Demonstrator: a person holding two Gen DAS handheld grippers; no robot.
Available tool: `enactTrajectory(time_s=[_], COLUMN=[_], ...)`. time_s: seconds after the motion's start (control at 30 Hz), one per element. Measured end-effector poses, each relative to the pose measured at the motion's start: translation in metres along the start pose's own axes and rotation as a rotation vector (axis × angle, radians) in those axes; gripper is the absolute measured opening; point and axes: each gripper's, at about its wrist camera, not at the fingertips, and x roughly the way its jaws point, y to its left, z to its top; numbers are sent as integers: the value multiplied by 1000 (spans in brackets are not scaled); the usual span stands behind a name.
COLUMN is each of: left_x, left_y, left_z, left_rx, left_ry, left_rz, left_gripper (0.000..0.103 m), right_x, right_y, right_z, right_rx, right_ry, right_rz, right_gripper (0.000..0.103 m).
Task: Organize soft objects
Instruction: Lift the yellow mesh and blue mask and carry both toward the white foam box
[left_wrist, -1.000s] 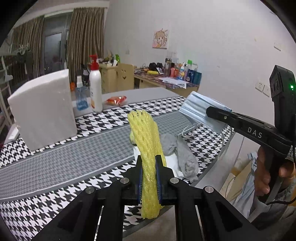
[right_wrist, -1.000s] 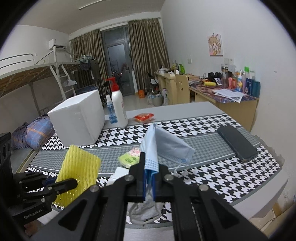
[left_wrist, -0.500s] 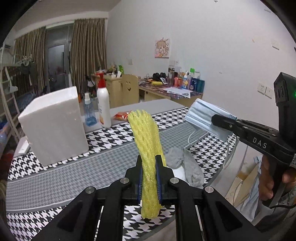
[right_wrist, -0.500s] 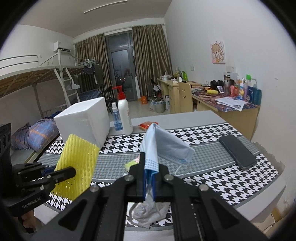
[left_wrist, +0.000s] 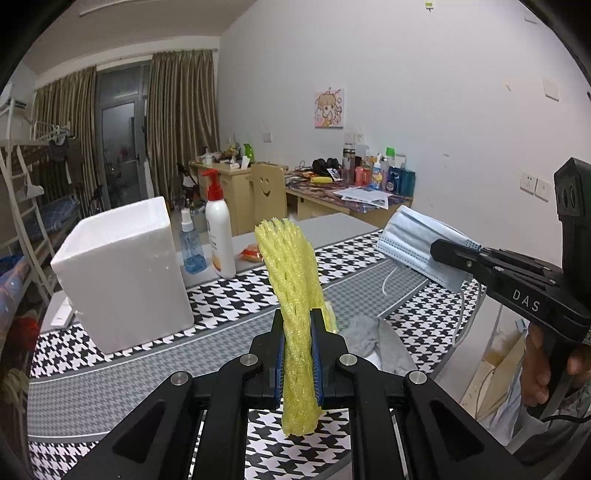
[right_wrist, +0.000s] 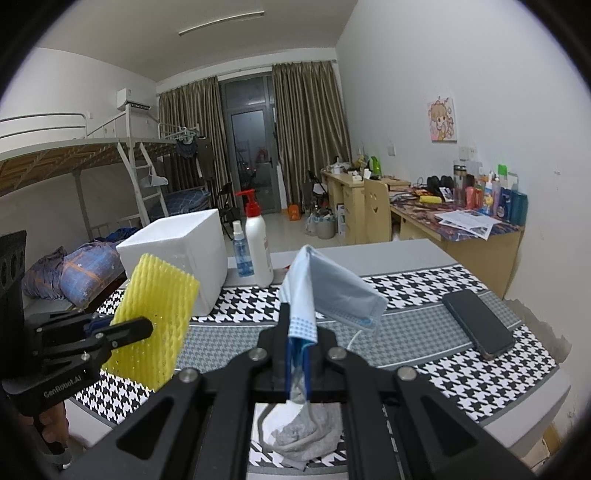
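Left gripper (left_wrist: 298, 363) was clamped on the yellow foam net (left_wrist: 291, 288), blue pads pressing it from both sides. Net stood nearly upright through the jaws, top fanned out above, short end hanging below. Gripper was held above the near edge of the table (left_wrist: 110, 373), pointing forward and slightly down. In the right wrist view the same gripper (right_wrist: 144, 326) came in from the left, roughly level, net (right_wrist: 155, 321) seen flat-on, with fingers of the person's left hand (right_wrist: 51, 424) on its handle at the lower left.

Right gripper (right_wrist: 297, 363) was closed on a blue face mask (right_wrist: 325, 291), pinching one short edge. Mask stuck up and flopped over to the right, ear loop dangling below. In the left wrist view it (left_wrist: 439, 251) reached in from the right, tip angled slightly upward, mask (left_wrist: 417, 247) held in the air over the table's right side; right hand (left_wrist: 546, 373) wrapped the grip below.

Both items were off the table. A grey sock (right_wrist: 303, 432) lay on the table just below the right gripper. White foam box (left_wrist: 122, 273) stood on the left of the table, pump bottle (left_wrist: 219, 232) and spray bottle (left_wrist: 190, 243) just beside it. Phone (right_wrist: 476, 323) lay on the right side, well apart from the grippers.
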Motion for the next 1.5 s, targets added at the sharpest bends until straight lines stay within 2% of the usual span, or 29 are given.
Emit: enactTrajectory(time_s=[0.47, 1.0, 1.5], left_x=[-2, 1, -1], left_y=[12, 34, 55], left_z=[26, 51, 71], left_rx=[-1, -8, -1], left_ry=[-26, -46, -98], left_rz=[18, 52, 82], left_gripper=[13, 13, 13], right_x=[7, 13, 26], right_y=[7, 19, 33], right_z=[13, 35, 52], right_rx=[-12, -39, -52], right_ry=[-7, -65, -91], right_rz=[11, 23, 26], right_gripper=[7, 7, 7])
